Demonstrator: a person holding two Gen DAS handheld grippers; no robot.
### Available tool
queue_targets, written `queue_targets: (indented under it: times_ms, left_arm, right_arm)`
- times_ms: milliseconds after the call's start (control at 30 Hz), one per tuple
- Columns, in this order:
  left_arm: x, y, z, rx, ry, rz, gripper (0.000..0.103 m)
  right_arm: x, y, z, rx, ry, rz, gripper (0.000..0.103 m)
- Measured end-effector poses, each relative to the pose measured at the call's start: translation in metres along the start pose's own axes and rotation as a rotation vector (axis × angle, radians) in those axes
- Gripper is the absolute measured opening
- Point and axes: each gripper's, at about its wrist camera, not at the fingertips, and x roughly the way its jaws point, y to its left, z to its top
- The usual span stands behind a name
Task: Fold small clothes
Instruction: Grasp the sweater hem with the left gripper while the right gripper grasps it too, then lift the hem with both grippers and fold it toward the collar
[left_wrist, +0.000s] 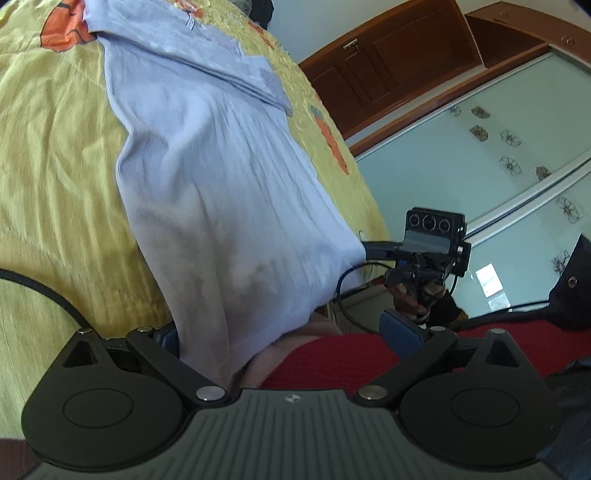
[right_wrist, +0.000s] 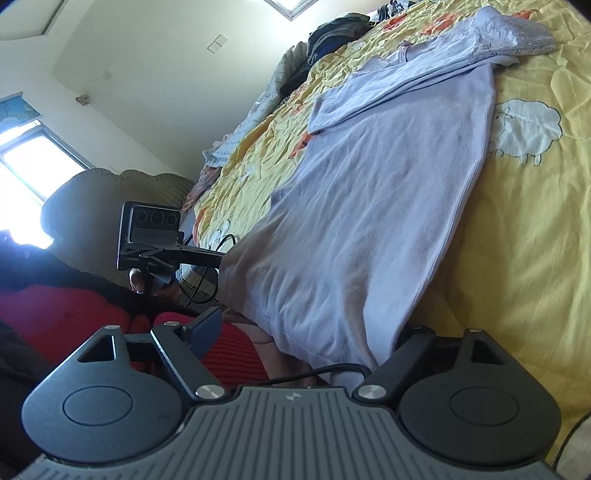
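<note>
A pale lavender garment lies lengthwise on the yellow bedspread, with its near hem raised off the bed. My left gripper is open and wide, the hem hanging between its fingers. The cloth covers most of the left pad, while the right pad is bare. In the right wrist view the same garment drapes over my right gripper, also open. Its left pad is free and its right finger sits under the hem's corner. Neither pair of pads presses on the cloth.
A person's red knit top fills the space just behind the hem. Brown wardrobe doors and frosted sliding panels stand past the bed's edge. A heap of clothes lies at the bed's far end. A black cable trails across the bedspread.
</note>
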Motion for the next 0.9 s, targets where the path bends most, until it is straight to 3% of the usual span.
queue_targets:
  times_ms: [67, 133, 167, 200, 233, 333, 567, 900]
  left_arm:
    - [0.004, -0.001, -0.004, 0.016, 0.019, 0.041, 0.088]
    - [0.01, 0.004, -0.006, 0.001, 0.057, 0.088, 0.045]
    - [0.015, 0.008, -0.008, -0.01, 0.074, 0.109, 0.037]
    - [0.018, 0.011, -0.009, -0.018, 0.085, 0.136, 0.029]
    - [0.02, 0.013, -0.011, -0.014, 0.087, 0.155, 0.021]
    - [0.02, 0.009, -0.012, 0.014, 0.067, 0.178, 0.009]
    - [0.005, -0.019, -0.005, 0.117, -0.048, 0.153, 0.004]
    - [-0.001, -0.045, 0.018, 0.184, -0.179, 0.117, 0.004]
  right_arm:
    - [-0.002, -0.002, -0.001, 0.008, 0.0, -0.008, 0.074]
    - [-0.006, -0.007, -0.002, 0.03, -0.008, -0.036, 0.054]
    - [-0.008, -0.011, -0.003, 0.042, -0.01, -0.065, 0.045]
    - [-0.01, -0.014, -0.003, 0.055, -0.012, -0.09, 0.028]
    - [-0.011, -0.017, -0.004, 0.07, -0.014, -0.102, 0.017]
    - [-0.013, -0.018, -0.008, 0.072, -0.023, -0.11, 0.016]
    - [-0.011, -0.003, -0.01, 0.091, -0.054, -0.17, 0.012]
    - [-0.019, 0.008, 0.011, 0.156, -0.198, 0.004, 0.011]
